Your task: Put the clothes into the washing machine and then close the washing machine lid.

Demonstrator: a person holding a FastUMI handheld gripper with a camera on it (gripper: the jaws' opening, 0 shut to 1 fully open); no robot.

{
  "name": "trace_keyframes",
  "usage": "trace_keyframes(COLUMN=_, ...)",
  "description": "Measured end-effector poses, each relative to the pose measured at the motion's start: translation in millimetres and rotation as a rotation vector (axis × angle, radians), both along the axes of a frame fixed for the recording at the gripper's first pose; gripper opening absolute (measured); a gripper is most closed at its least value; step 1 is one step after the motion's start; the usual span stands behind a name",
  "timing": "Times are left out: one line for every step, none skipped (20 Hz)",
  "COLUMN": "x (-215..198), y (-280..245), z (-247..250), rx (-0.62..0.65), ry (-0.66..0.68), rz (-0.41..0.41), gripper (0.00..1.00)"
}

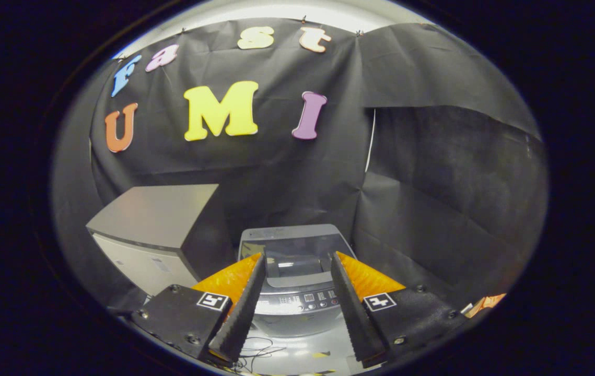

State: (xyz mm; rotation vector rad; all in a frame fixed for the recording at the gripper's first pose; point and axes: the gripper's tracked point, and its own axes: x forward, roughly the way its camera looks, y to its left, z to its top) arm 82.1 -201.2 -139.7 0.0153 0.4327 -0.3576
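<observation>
**Washer ahead, fingers spread and empty**

I see my gripper (297, 261) with fingers apart, gripping nothing. Beyond them, framed in the gap, stands the washing machine (294, 282), its lid (297, 250) down, so I cannot see inside the drum. A grey cabinet (156, 230) stands beside it.

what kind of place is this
Likely a staged laundry corner in a recording booth: a top-loading washing machine beyond the open, empty gripper, a grey cabinet beside it, black cloth walls.
</observation>
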Motion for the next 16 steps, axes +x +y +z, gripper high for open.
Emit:
trace_keyframes(x=-6.7, y=3.4, z=7.6, rx=0.003, ry=-0.015, rz=0.011, gripper=0.80)
trace_keyframes(x=-13.2, y=6.8, z=13.9, rx=0.005, ry=-0.032, rz=0.017, gripper=0.80)
trace_keyframes(x=-18.8, y=7.9, z=19.4, rx=0.007, ry=-0.049, rz=0.027, gripper=0.80)
trace_keyframes(x=-28.3, y=9.6, z=25.7, rx=0.007, ry=-0.068, rz=0.037, gripper=0.80)
trace_keyframes(x=-39.3, y=9.8, z=31.4, rx=0.005, ry=-0.082, rz=0.051, gripper=0.80)
trace_keyframes(x=-50.6, y=10.3, z=38.7, rx=-0.002, ry=-0.096, rz=0.069, gripper=0.80)
trace_keyframes(x=-62.6, y=8.3, z=46.2, rx=-0.014, ry=-0.108, rz=0.083, gripper=0.80)
trace_keyframes(x=-74.9, y=6.5, z=53.3, rx=-0.027, ry=-0.122, rz=0.099, gripper=0.80)
trace_keyframes(x=-89.8, y=3.6, z=64.0, rx=-0.043, ry=-0.140, rz=0.117, gripper=0.80)
trace_keyframes(x=-106.1, y=0.0, z=72.8, rx=-0.053, ry=-0.158, rz=0.135, gripper=0.82)
trace_keyframes(x=-124.2, y=-1.8, z=81.9, rx=-0.057, ry=-0.175, rz=0.152, gripper=0.84)
trace_keyframes(x=-142.6, y=-5.6, z=89.1, rx=-0.056, ry=-0.189, rz=0.164, gripper=0.86)
trace_keyframes(x=-160.6, y=-9.7, z=95.3, rx=-0.051, ry=-0.203, rz=0.177, gripper=0.88)
trace_keyframes(x=-179.0, y=-15.0, z=100.6, rx=-0.047, ry=-0.214, rz=0.181, gripper=0.90)
trace_keyframes(x=-195.8, y=-19.8, z=106.2, rx=-0.039, ry=-0.227, rz=0.188, gripper=0.92)
trace_keyframes(x=-210.5, y=-24.4, z=111.1, rx=-0.031, ry=-0.239, rz=0.193, gripper=0.95)
